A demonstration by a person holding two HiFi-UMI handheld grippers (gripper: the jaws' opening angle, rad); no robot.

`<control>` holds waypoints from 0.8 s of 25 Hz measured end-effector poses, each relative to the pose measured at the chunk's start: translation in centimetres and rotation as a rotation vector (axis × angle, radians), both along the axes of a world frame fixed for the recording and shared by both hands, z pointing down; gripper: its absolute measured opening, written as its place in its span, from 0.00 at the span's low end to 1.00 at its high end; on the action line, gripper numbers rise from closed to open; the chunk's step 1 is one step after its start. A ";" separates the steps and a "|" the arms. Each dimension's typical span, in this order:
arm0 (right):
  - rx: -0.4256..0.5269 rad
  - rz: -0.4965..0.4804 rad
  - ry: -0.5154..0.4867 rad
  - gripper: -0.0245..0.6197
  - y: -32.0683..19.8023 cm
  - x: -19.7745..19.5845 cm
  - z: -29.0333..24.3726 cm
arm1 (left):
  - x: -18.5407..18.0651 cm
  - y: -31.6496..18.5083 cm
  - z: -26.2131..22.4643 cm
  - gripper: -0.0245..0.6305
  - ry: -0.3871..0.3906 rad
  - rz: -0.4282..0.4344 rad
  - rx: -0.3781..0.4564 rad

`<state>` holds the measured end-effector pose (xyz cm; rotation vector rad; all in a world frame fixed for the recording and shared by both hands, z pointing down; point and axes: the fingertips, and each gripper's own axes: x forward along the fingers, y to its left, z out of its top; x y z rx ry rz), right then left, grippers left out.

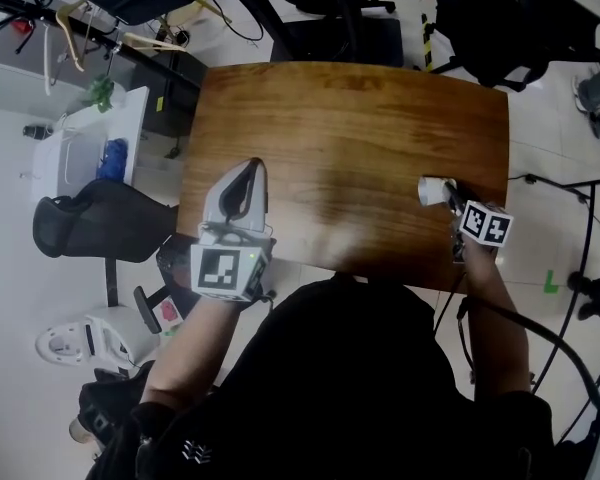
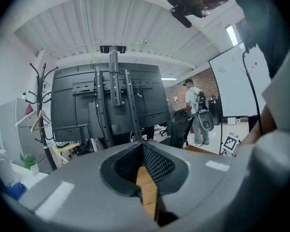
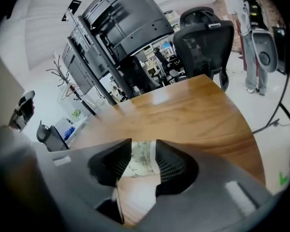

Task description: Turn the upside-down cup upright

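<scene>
Two grippers: left gripper (image 1: 248,173) jaws clenched empty, right gripper (image 1: 454,206) jaws released either side of the cup (image 3: 141,159) near the counter (image 1: 350,138) edge, where a stray nudge could tip it off.

At six o'clock in its view, your right gripper (image 3: 143,145) hides the sides of the cup (image 3: 142,166); which end's up, can't tell.
</scene>
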<state>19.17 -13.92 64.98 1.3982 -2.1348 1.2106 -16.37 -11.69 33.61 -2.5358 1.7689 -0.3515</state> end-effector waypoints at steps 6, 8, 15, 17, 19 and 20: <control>0.114 -0.111 0.154 0.19 0.8 -1.7 -2.3 | 0.7 -0.2 0.6 0.04 -0.001 0.026 0.004; 0.146 -0.136 0.192 0.16 1.3 -2.3 -3.0 | 0.8 -0.3 0.7 0.04 0.001 0.035 0.010; 0.224 -0.180 0.272 0.10 2.6 -4.1 -4.8 | 0.5 -0.2 0.8 0.04 0.026 0.052 0.020; 0.237 -0.181 0.291 0.08 2.9 -4.3 -5.0 | 0.4 -0.1 0.9 0.04 0.020 0.059 0.021; 0.247 -0.182 0.304 0.07 3.2 -4.6 -5.0 | 0.3 0.0 0.9 0.04 0.024 0.056 0.018; 0.249 -0.185 0.308 0.07 3.4 -4.8 -5.0 | 0.1 0.0 0.8 0.04 0.024 0.053 0.016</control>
